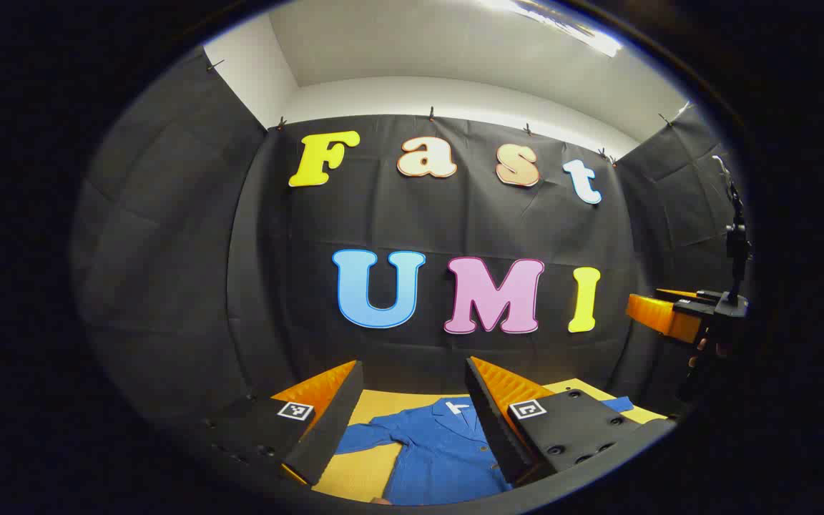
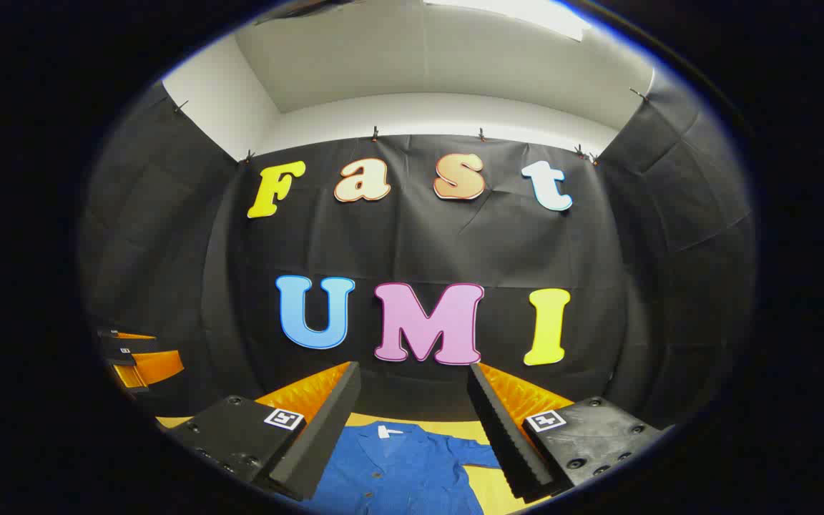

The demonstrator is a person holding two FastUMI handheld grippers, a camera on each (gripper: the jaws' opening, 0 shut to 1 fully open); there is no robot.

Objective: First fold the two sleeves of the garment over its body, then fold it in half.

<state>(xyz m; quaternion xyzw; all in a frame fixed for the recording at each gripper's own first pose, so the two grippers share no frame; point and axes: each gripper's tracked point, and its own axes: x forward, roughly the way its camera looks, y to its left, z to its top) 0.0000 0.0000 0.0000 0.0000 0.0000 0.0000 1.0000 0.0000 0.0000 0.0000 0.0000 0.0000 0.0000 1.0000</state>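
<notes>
Below, I see the blue shirt [image 1: 433,450] lying flat on the yellow table [image 1: 373,472], its collar toward the black wall cloth [image 1: 412,222]. My left gripper [image 1: 412,415] hangs above it with jaws wide apart and holds nothing. My right gripper [image 2: 412,422] is also wide open and empty, above the shirt [image 2: 401,472]. One sleeve [image 1: 373,436] lies spread to the side between my left fingers.

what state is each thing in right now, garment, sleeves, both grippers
garment: lying flat on the yellow table, collar toward the wall, not folded in half
sleeve: spread out to the side, not folded over the body
other sleeve: also out to the side, unfolded
left gripper: open, above the garment, holding nothing
right gripper: open, above the garment, holding nothing
</notes>
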